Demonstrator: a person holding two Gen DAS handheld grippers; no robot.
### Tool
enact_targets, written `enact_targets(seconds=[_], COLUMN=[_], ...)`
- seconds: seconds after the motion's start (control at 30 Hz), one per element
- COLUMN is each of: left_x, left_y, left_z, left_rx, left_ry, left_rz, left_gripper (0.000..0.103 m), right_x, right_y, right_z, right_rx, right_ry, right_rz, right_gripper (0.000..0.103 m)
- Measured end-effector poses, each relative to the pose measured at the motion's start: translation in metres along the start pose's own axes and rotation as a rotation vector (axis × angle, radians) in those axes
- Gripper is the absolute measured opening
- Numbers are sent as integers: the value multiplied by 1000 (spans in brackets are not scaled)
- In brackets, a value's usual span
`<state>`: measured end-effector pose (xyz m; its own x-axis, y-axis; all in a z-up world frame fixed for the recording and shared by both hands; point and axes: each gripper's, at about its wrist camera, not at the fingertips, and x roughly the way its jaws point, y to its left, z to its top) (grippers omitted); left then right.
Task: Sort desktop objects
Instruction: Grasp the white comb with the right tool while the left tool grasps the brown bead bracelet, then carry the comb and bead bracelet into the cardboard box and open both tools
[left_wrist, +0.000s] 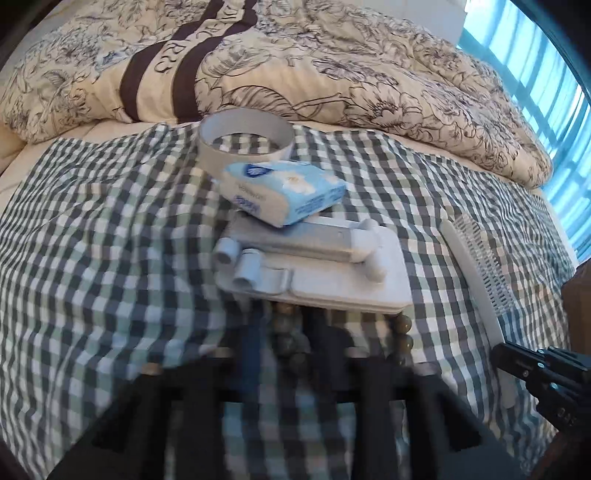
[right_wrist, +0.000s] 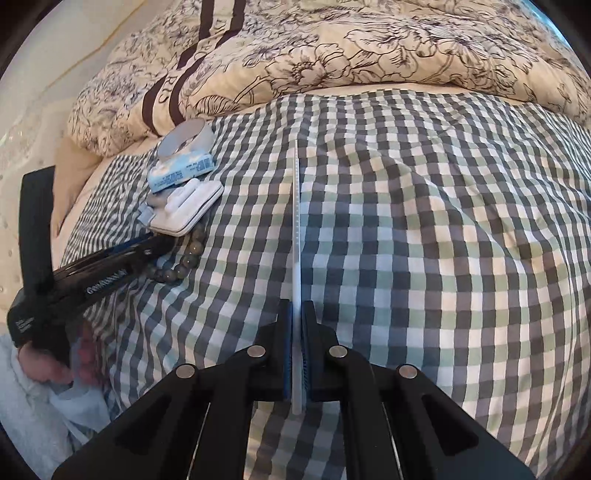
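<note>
Left wrist view: the left hand-held gripper is blurred, its jaws drawn together around the bead bracelet, which lies on the checked cloth against the white case. Lifting could drag that case and tip the tissue pack.

Right wrist view: the right hand-held gripper is clamped on the comb near its end. Held so far back, the comb may pivot or slip.

Tissue pack atop flat case, tape ring behind, comb right.
</note>
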<state>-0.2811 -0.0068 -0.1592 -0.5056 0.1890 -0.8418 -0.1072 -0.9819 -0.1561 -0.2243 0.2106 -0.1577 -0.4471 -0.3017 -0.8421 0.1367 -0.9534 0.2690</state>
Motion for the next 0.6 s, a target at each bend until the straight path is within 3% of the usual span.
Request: enact_targets(seconds=[0.2, 0.5, 0.6], left_x=[-33, -105, -127], left_y=[2, -28, -44], left_z=[-17, -37, -40], left_rx=[-23, 39, 82], left_ry=[-36, -137, -146], left_rz=[-76, -62, -15], left_gripper=[11, 11, 11], right_x=[-17, -64, -83], right_y=[-6, -5, -4], right_z=[-9, -26, -29], right_rx=[29, 74, 94], right_ry=[-28, -90, -113], right_rz=[-6, 8, 19], right_gripper=[5, 4, 4])
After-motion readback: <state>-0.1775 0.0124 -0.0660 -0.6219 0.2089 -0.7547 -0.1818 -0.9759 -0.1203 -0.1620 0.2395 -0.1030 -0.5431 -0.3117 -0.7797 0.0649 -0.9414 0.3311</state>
